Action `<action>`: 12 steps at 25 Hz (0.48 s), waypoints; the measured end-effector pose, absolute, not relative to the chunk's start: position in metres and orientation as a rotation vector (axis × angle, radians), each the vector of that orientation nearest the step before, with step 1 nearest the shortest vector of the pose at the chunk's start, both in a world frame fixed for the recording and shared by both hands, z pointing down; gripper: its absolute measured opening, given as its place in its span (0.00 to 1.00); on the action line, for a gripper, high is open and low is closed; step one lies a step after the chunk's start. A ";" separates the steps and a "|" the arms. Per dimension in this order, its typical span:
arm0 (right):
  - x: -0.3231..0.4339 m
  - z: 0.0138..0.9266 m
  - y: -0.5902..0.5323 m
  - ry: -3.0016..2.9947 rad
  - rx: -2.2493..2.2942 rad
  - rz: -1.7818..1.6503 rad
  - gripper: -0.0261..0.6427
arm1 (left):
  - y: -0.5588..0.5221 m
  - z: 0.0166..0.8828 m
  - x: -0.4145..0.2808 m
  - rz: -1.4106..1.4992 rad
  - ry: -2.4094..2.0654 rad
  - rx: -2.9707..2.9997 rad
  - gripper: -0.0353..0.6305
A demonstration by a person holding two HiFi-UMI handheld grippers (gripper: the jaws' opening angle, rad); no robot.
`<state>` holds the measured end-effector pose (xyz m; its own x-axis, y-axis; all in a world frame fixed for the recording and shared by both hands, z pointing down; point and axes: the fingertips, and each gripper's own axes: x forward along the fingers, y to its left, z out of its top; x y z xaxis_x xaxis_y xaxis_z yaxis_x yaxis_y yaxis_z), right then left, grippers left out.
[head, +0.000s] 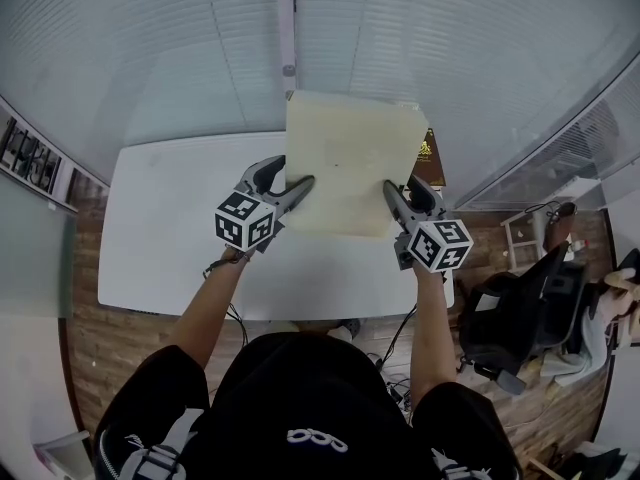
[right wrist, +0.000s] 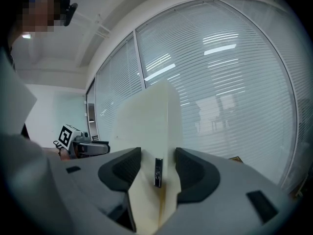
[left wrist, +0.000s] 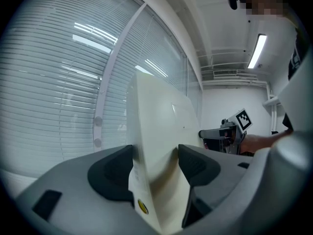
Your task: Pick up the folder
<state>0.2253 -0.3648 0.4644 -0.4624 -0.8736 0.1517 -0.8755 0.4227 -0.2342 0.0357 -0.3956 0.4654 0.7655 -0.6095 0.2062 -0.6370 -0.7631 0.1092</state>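
Cream folder (head: pixel 348 158) is clamped at its nine o'clock edge by the left gripper (head: pixel 303 186) and at three o'clock by the right gripper (head: pixel 391 192), over the white table (head: pixel 160 238).

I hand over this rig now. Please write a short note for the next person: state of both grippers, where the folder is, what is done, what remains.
Left gripper: shut on the left edge of the folder, fingers pressing both faces.
Right gripper: shut on the folder's right edge, same way.
Folder: cream, held between both grippers over the far side of the white table; it looks lifted clear.
Done: both grasps, apparently the lift.
Left: hold it level and steady; a brown object lies beyond its far right corner.
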 end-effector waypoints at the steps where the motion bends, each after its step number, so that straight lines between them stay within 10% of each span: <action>1: 0.226 0.465 -0.365 -2.642 1.627 0.445 0.40 | -0.396 0.466 0.037 0.238 -0.990 2.788 0.51; 12: 0.231 0.468 -0.367 -2.634 1.632 0.455 0.39 | -0.399 0.467 0.041 0.249 -0.978 2.791 0.51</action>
<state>0.2305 -0.3666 0.4680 -0.4568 -0.8751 0.1597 -0.8780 0.4147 -0.2393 0.0411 -0.3989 0.4671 0.7705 -0.6006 0.2136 -0.6297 -0.7693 0.1081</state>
